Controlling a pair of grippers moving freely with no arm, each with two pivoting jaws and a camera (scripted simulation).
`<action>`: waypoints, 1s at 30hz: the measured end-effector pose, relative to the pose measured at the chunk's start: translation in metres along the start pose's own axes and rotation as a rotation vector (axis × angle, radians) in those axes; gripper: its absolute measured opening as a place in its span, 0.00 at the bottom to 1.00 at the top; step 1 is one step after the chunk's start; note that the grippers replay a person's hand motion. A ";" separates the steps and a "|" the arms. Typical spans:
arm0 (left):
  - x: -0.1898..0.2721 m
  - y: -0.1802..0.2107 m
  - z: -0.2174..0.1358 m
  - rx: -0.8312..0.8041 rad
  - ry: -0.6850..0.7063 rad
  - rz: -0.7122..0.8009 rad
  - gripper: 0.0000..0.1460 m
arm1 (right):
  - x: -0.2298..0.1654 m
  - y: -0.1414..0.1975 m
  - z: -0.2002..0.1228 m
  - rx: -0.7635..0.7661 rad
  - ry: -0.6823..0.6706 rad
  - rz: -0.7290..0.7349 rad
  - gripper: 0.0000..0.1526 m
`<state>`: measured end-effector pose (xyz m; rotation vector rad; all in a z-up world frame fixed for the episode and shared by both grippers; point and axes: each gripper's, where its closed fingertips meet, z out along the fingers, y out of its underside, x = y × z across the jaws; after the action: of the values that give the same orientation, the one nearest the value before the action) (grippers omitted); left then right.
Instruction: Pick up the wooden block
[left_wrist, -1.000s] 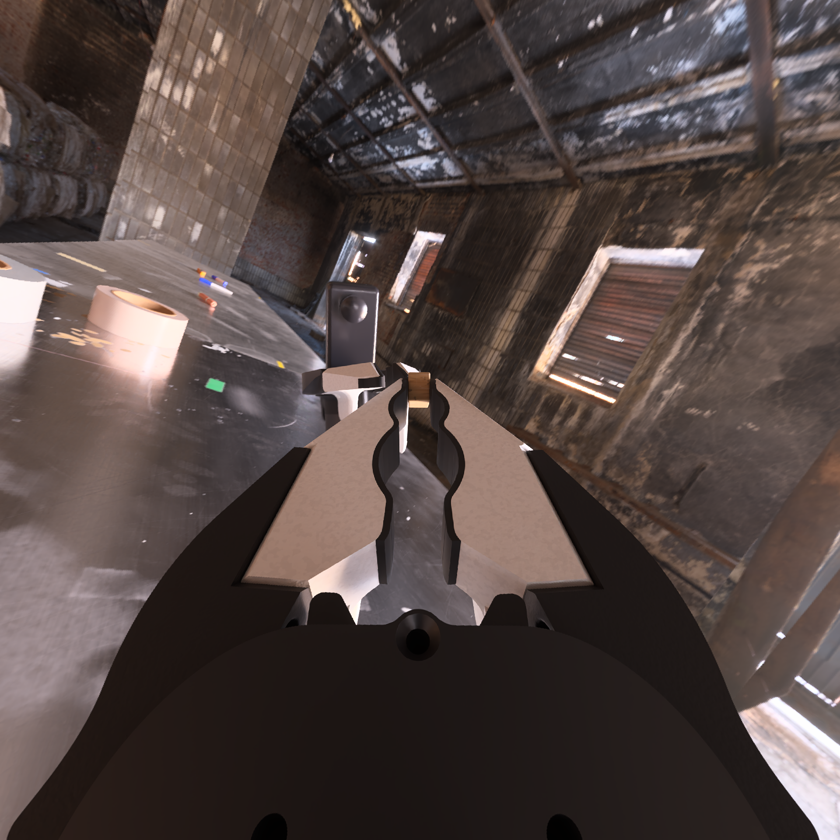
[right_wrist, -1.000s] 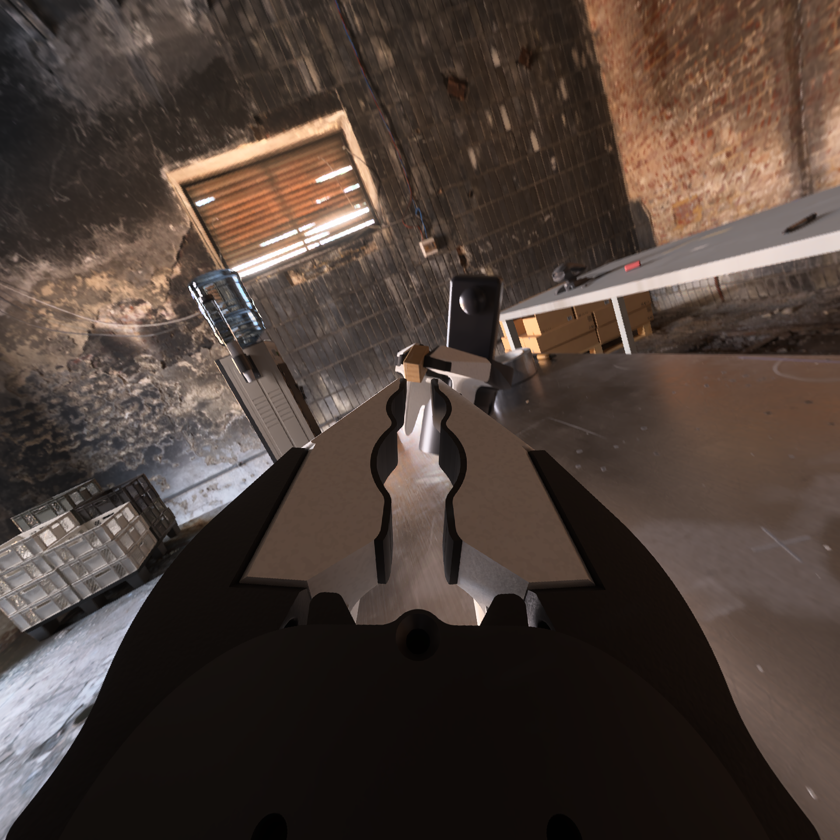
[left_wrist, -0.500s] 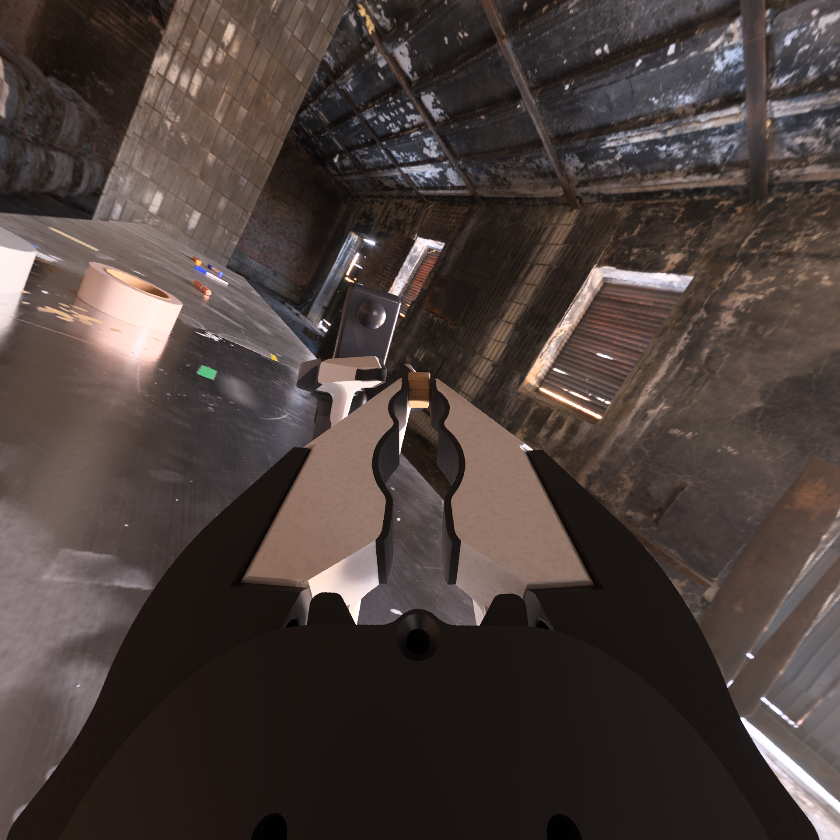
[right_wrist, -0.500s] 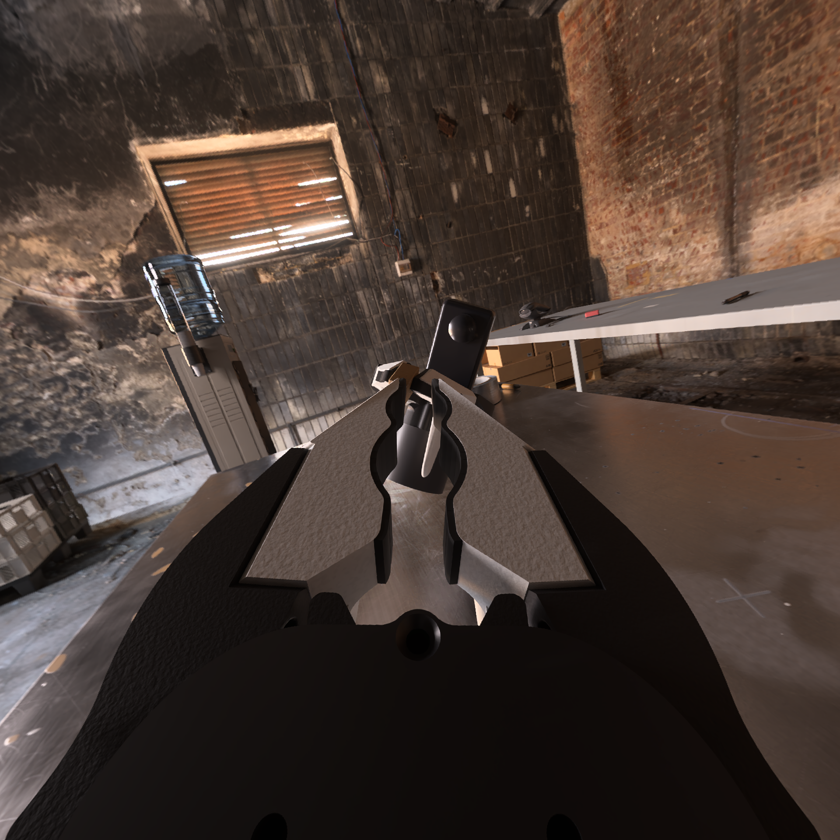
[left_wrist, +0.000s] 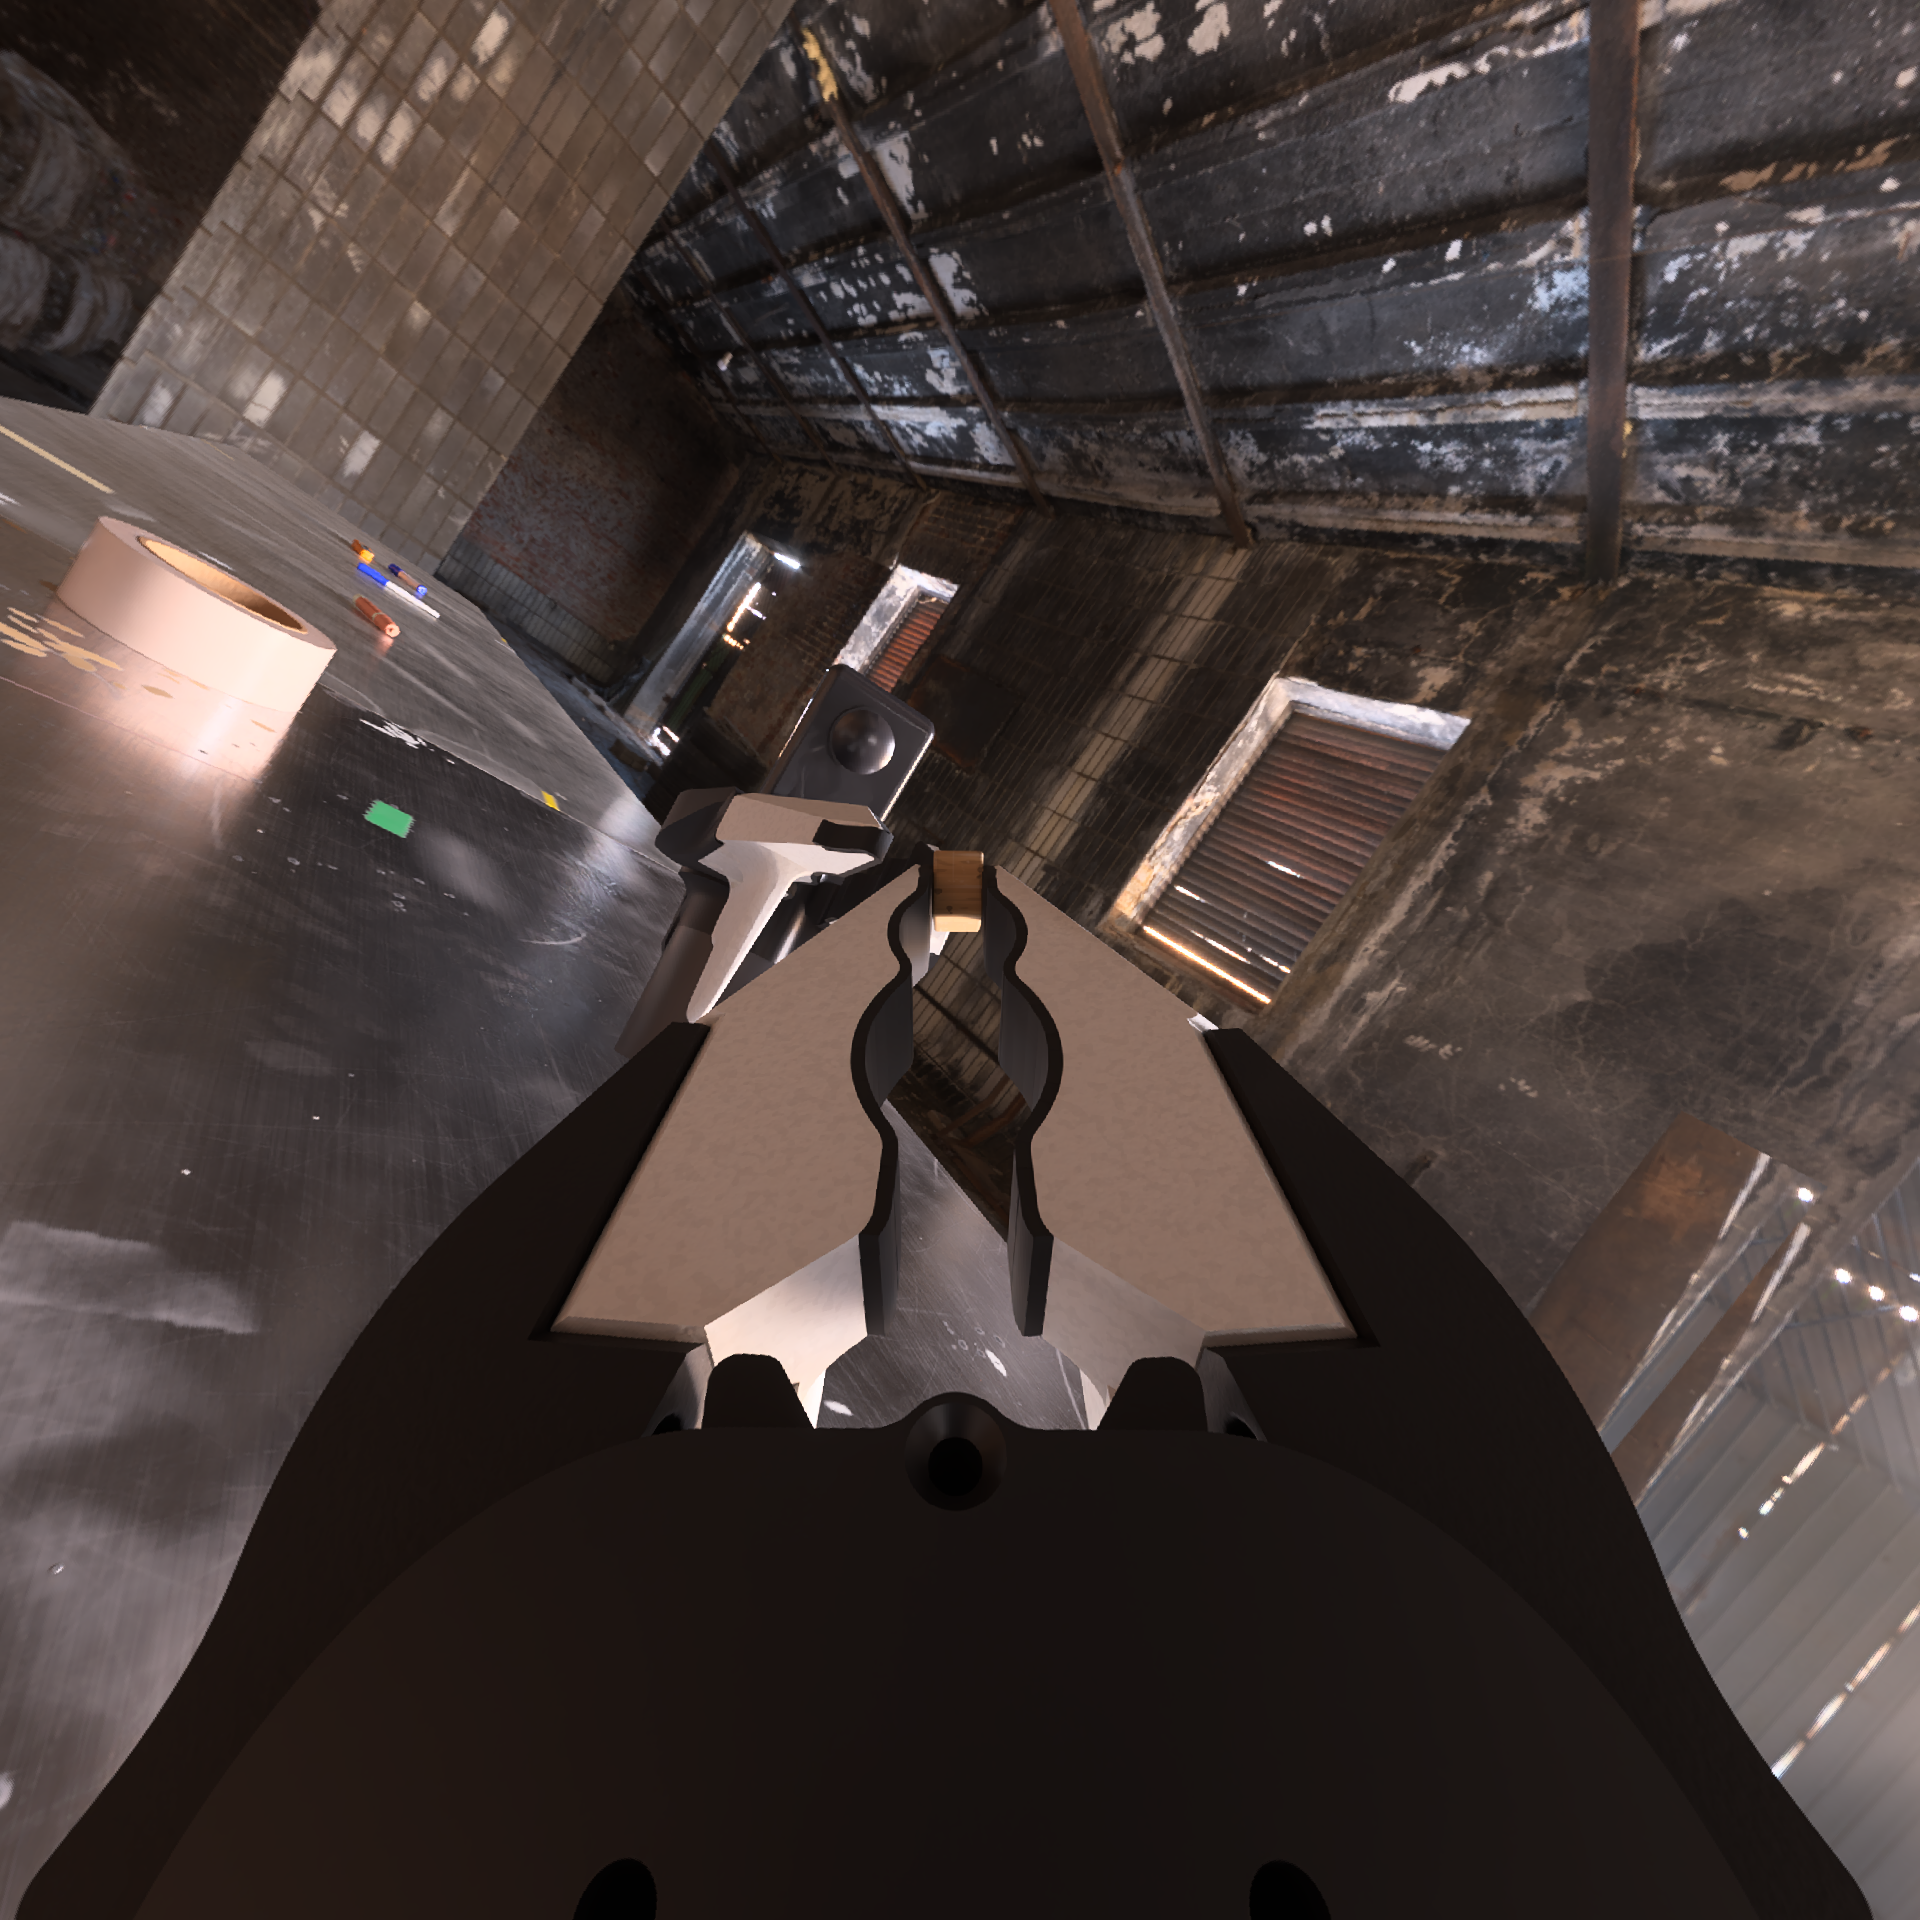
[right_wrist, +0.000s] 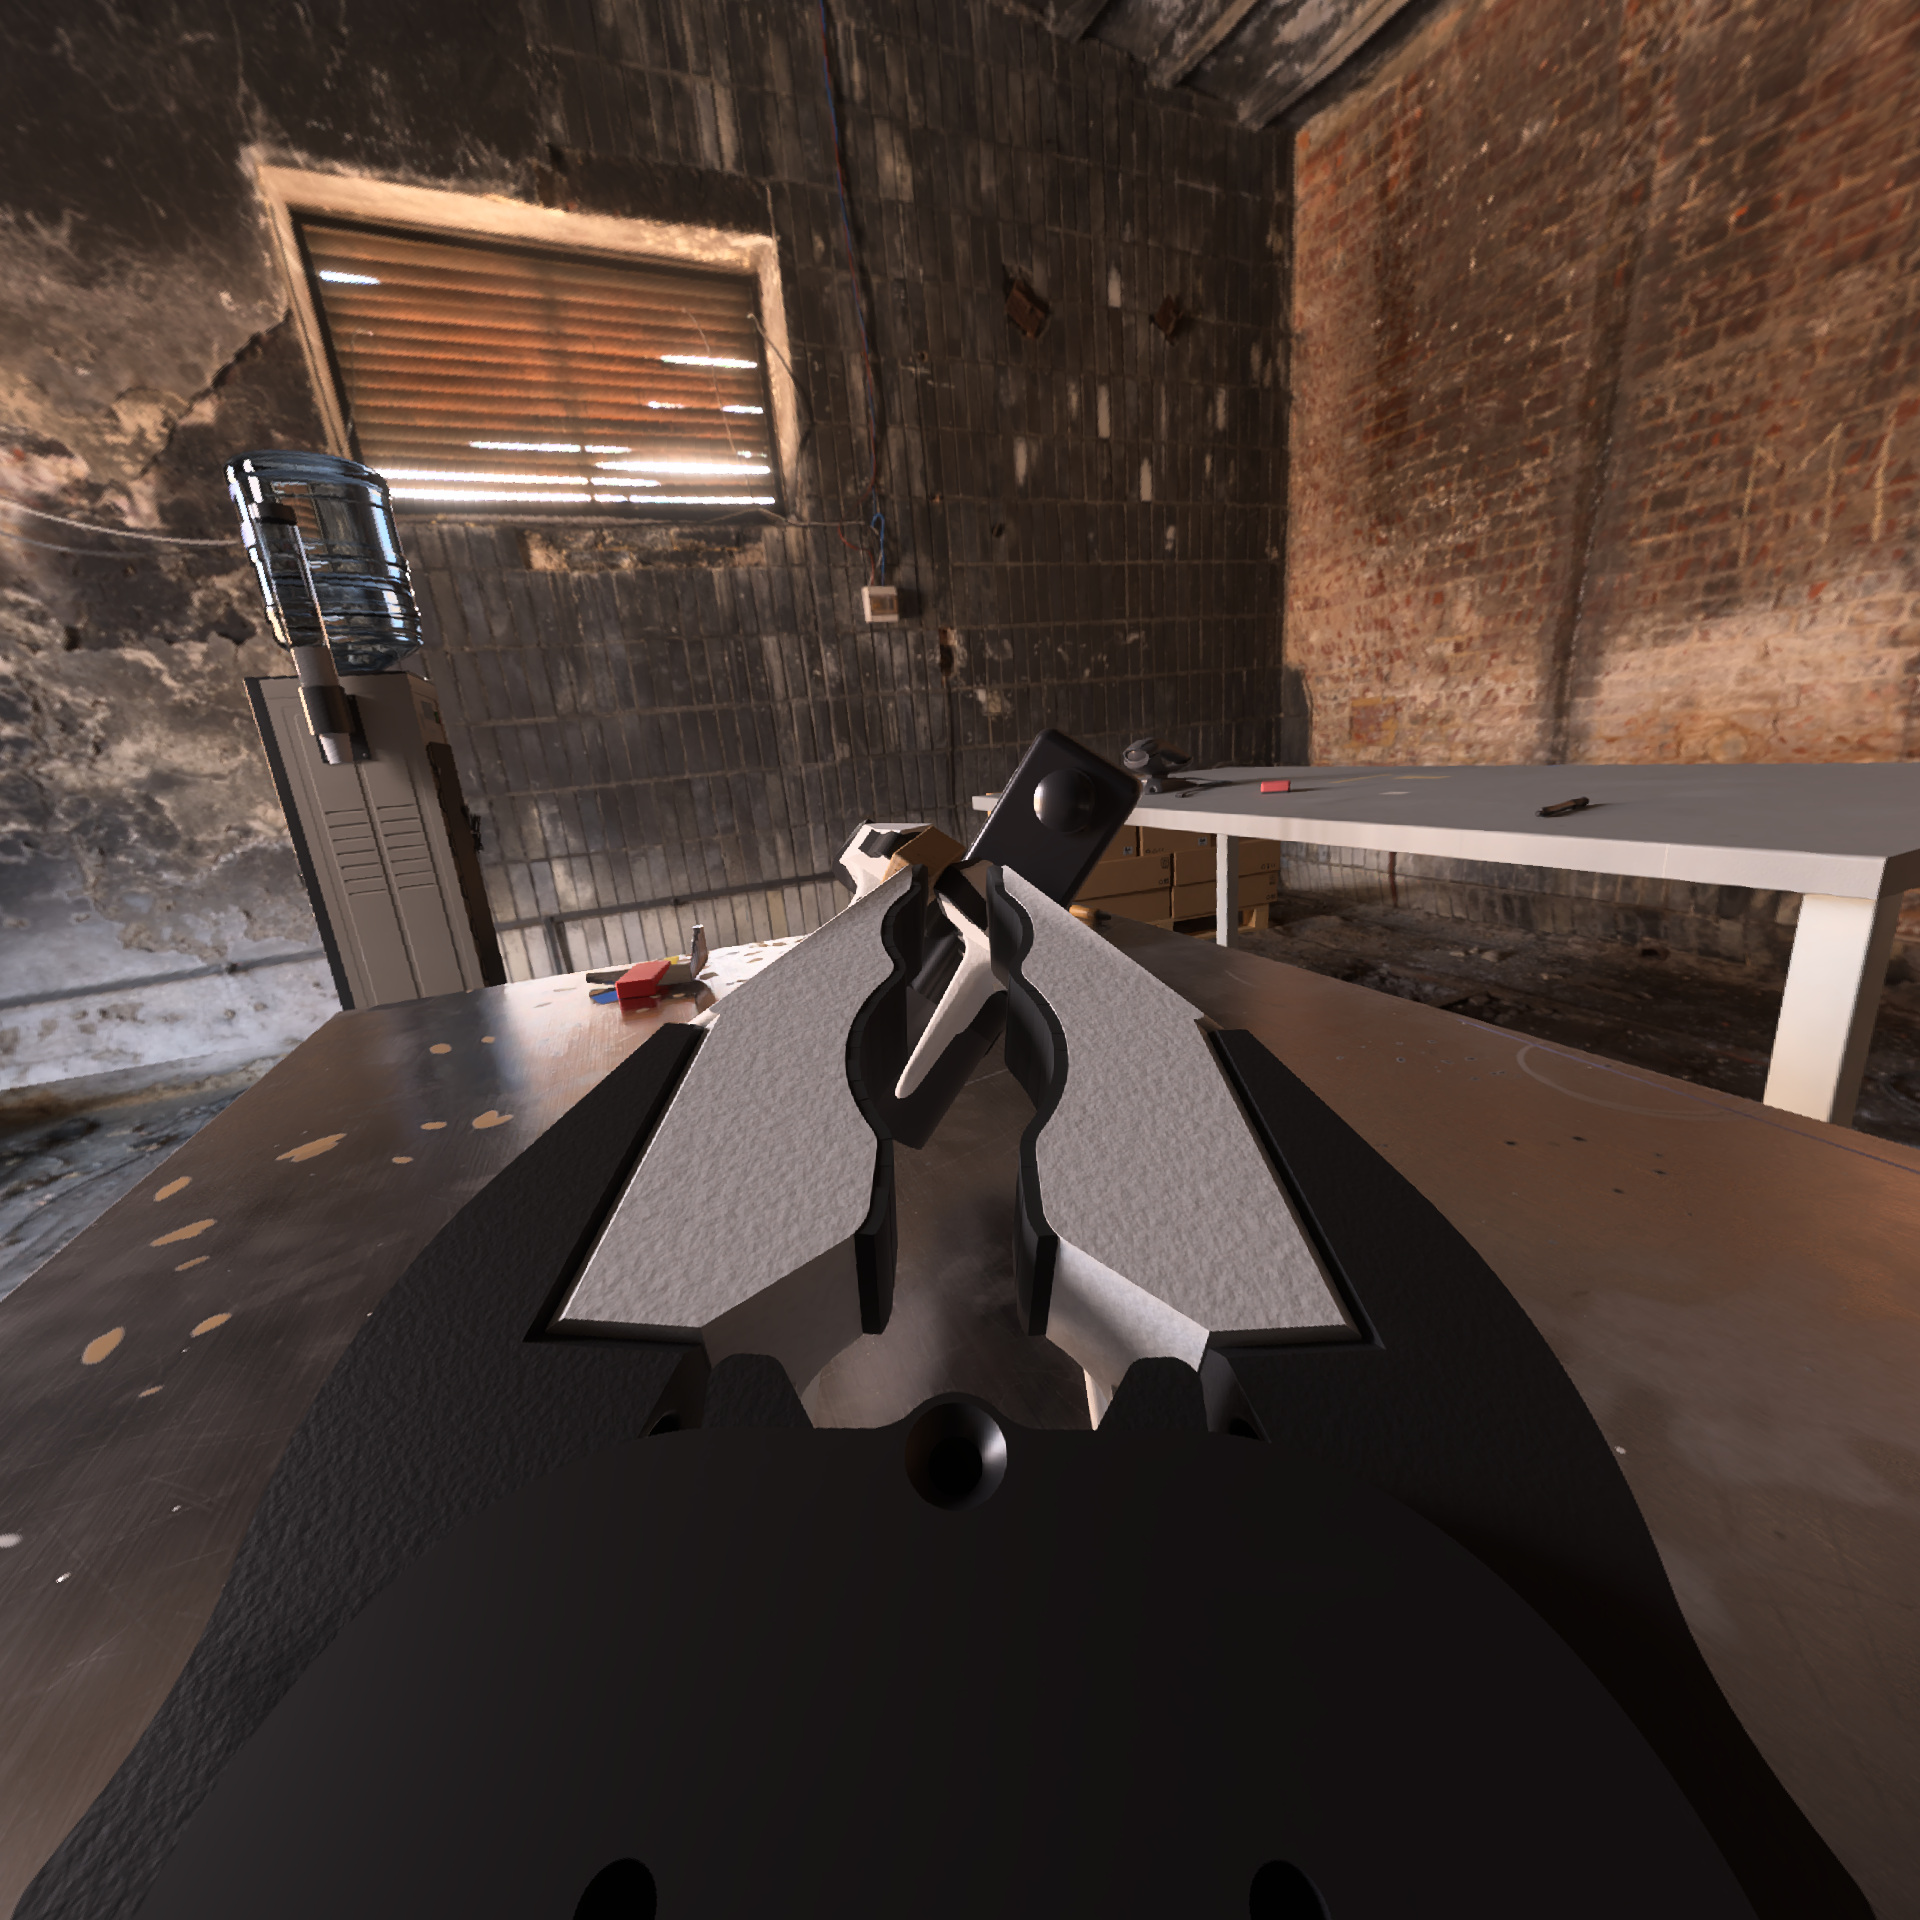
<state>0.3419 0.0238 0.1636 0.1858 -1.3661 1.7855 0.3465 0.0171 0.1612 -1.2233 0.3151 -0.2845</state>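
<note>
at the tips: left tool (left_wrist: 956, 899) is clamped on the block (left_wrist: 957, 891), a small tan piece pinched right at the ends of its two fingers.
block: off the worktop (left_wrist: 260, 1039), held up in the air against the dark wall; the right view shows it (right_wrist: 928, 847) at the far tool's tips too.
right tool: its own fingers (right_wrist: 951, 894) stand close together with nothing of their own between them; i cannot tell if they touch the block, which sits just past them.
other tool seen: from the left view the right tool (left_wrist: 774, 883) hangs just beside the block, its tips pointing in.
worktop: a tape roll (left_wrist: 192, 618), pens (left_wrist: 390, 592) and a green scrap (left_wrist: 390, 818) lie well apart to the left.
step: i judge the pick done and the lift in hand.
next: keep the pinch firm and level; the hold is only at the tips, so a jolt or a bump from the right tool could slip the block out.
</note>
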 end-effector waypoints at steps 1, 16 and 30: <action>0.000 0.000 -0.001 0.000 -0.003 0.001 0.06 | 0.000 0.001 0.000 -0.006 -0.001 0.001 0.07; -0.002 0.004 -0.003 -0.047 0.016 -0.054 0.06 | -0.002 0.006 0.000 -0.075 0.035 -0.217 0.07; -0.003 0.009 -0.003 -0.043 0.064 -0.161 0.06 | -0.003 0.009 -0.004 -0.147 0.119 -0.525 0.07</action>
<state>0.3391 0.0243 0.1542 0.2081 -1.3055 1.6139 0.3423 0.0173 0.1515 -1.4266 0.1119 -0.7998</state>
